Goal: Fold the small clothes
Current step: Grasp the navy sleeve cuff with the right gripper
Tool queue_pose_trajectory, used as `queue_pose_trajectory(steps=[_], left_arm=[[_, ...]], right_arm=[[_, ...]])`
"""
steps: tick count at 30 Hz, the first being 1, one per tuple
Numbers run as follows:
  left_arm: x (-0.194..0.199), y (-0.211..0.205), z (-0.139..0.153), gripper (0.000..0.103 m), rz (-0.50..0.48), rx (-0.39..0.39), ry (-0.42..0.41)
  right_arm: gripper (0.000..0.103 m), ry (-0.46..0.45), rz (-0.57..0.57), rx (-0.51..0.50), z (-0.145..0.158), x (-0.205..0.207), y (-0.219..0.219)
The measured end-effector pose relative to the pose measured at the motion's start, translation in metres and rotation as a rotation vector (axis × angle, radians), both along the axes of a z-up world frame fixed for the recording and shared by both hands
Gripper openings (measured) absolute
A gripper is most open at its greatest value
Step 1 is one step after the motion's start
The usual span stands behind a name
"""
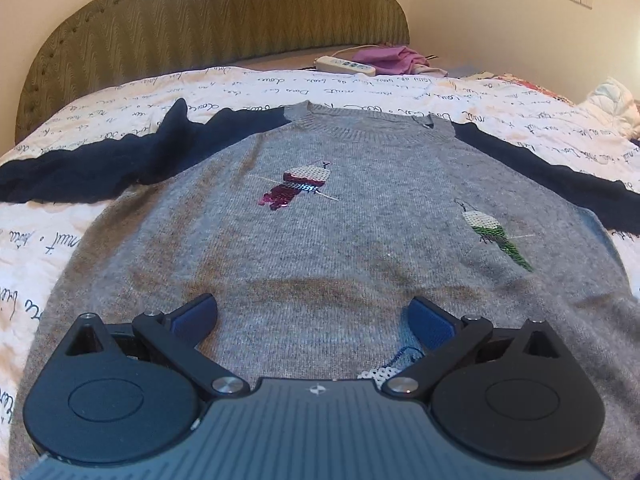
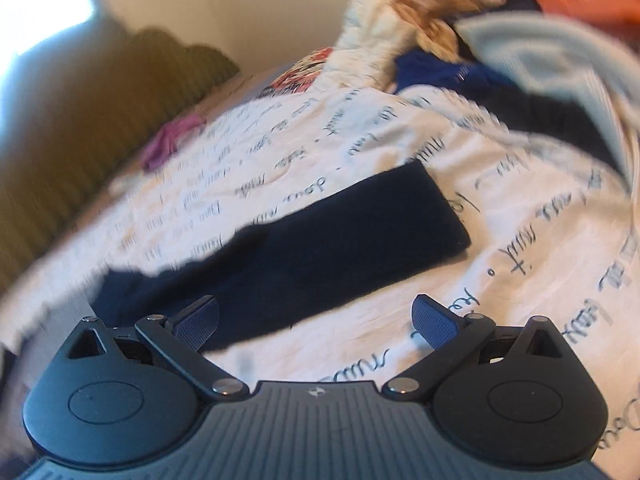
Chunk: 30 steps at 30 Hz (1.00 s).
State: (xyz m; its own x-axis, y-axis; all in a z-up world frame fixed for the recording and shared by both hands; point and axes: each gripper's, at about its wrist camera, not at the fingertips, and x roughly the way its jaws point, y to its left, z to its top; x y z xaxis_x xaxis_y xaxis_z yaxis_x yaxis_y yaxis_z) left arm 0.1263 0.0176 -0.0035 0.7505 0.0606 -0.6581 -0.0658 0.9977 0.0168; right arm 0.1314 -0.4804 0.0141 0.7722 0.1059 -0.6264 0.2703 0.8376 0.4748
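Note:
A small grey knit sweater [image 1: 320,240] with navy sleeves and two sequin birds lies flat, front up, on the bed. Its left sleeve [image 1: 88,168] is bunched and its right sleeve [image 1: 560,184] stretches out to the right. My left gripper [image 1: 316,320] is open and empty, low over the sweater's lower middle. My right gripper [image 2: 316,320] is open and empty, just above the navy right sleeve [image 2: 320,240], near where the sleeve lies on the sheet; that view is blurred.
The bed has a white sheet with handwriting print [image 1: 60,240] and an olive padded headboard [image 1: 208,28]. A power strip [image 1: 346,65] and purple cloth [image 1: 388,58] lie near the headboard. A pile of mixed clothes [image 2: 500,40] sits on the bed's right side.

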Motion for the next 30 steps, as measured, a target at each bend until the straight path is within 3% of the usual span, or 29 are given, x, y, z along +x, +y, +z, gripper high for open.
queue_pose_trajectory(steps=[3,9,10,11,14,19,24,26,30], left_arm=[[-0.001,0.0,0.0,0.103,0.001,-0.006,-0.002],[0.0,0.0,0.0,0.103,0.002,-0.004,-0.003],[0.0,0.0,0.0,0.103,0.002,-0.004,-0.003],[0.0,0.0,0.0,0.103,0.002,-0.005,-0.003],[0.0,0.0,0.0,0.103,0.003,-0.009,-0.005],[0.0,0.002,0.0,0.103,0.005,-0.025,-0.009],[-0.003,0.008,0.001,0.103,0.008,-0.07,-0.026],[-0.003,0.011,0.001,0.103,0.009,-0.086,-0.032],[-0.004,0.014,0.002,0.103,0.008,-0.11,-0.041]], right_arm=[[0.103,-0.031,-0.063,0.19,-0.016,0.002,-0.036],[0.103,-0.094,-0.173,0.419,-0.043,0.008,-0.073],[0.101,-0.104,-0.183,0.427,-0.045,0.01,-0.076],[0.092,-0.108,-0.194,0.424,-0.046,0.012,-0.077],[0.046,-0.091,-0.236,0.398,-0.05,0.017,-0.082],[0.014,-0.073,-0.263,0.362,-0.057,0.021,-0.083],[0.008,-0.129,-0.233,0.286,-0.031,0.029,-0.057],[0.008,-0.163,-0.166,0.251,-0.011,0.036,-0.026],[0.008,-0.229,0.049,0.272,0.02,0.062,0.062]])
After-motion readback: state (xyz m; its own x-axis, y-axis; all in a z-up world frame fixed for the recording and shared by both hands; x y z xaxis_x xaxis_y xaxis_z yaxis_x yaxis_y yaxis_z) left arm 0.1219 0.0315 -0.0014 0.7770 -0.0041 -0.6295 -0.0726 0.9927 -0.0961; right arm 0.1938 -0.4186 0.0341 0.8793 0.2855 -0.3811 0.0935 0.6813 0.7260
